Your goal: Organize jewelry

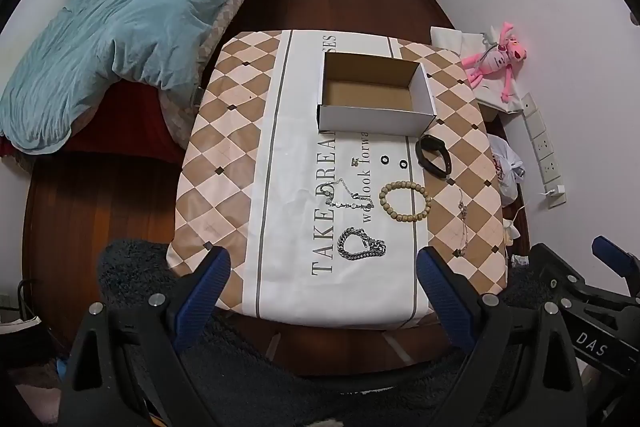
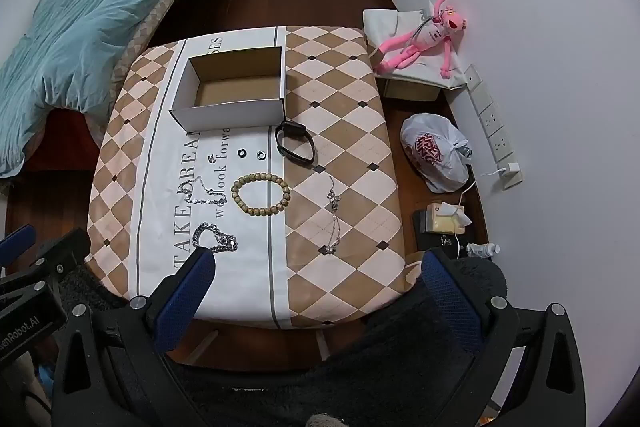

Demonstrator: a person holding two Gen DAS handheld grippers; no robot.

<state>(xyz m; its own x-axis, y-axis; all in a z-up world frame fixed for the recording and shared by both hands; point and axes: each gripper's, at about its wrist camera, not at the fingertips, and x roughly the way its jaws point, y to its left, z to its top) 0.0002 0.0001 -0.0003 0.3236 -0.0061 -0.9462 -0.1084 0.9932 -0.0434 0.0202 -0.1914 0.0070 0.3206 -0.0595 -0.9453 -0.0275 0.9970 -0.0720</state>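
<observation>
An empty white cardboard box (image 1: 376, 95) (image 2: 232, 91) stands at the far side of the checked tablecloth (image 1: 224, 147) (image 2: 344, 115). In front of it lie a black wristband (image 1: 434, 157) (image 2: 296, 145), two small rings (image 1: 385, 159) (image 2: 242, 153), an earring (image 1: 354, 161), a wooden bead bracelet (image 1: 405, 201) (image 2: 260, 194), a thin silver necklace (image 1: 346, 197) (image 2: 204, 193), a chunky silver chain (image 1: 360, 245) (image 2: 214, 237) and a fine chain (image 1: 464, 223) (image 2: 334, 223). My left gripper (image 1: 324, 267) and right gripper (image 2: 316, 267) are open and empty, above the table's near edge.
A bed with a teal duvet (image 1: 120, 11) is at the left. A pink plush toy (image 2: 424, 35) lies on a white bag at the right wall. A plastic bag (image 2: 436, 151), a power strip (image 2: 492, 123) and small items sit on the floor at the right.
</observation>
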